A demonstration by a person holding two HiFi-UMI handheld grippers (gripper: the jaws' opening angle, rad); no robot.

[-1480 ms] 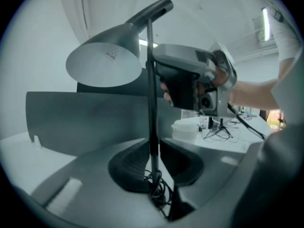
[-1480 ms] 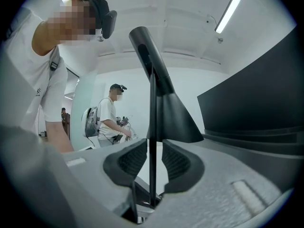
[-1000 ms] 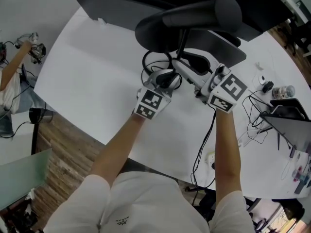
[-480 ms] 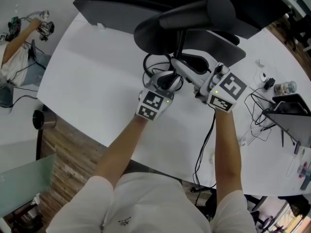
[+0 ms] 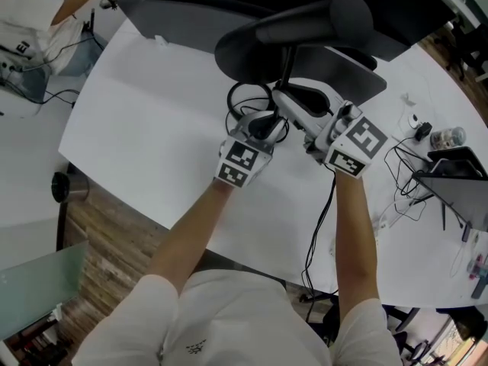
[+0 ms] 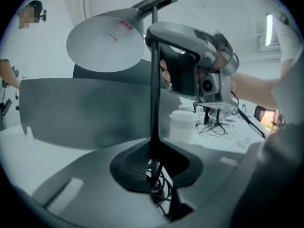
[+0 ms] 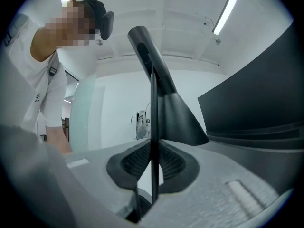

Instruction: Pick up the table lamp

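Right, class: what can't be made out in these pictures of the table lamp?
Sticker on the table lamp's head: left gripper view, print blurred.
Small jar: head view, too small to tell contents.
Bystander: head view, cut off by the top edge.
White tub: left gripper view, blurred, contents unclear.

We see what looks like a robotics lab or tech workroom: a large white table (image 5: 130,136) above wood-plank flooring (image 5: 99,235), with black cables (image 5: 316,227) trailing off its near edge and more wiring and small gadgets crowding its right edge. Past the table's far left corner, a second person (image 5: 34,17) handles wired equipment. Strip lights (image 7: 225,12) run along a plain white ceiling.
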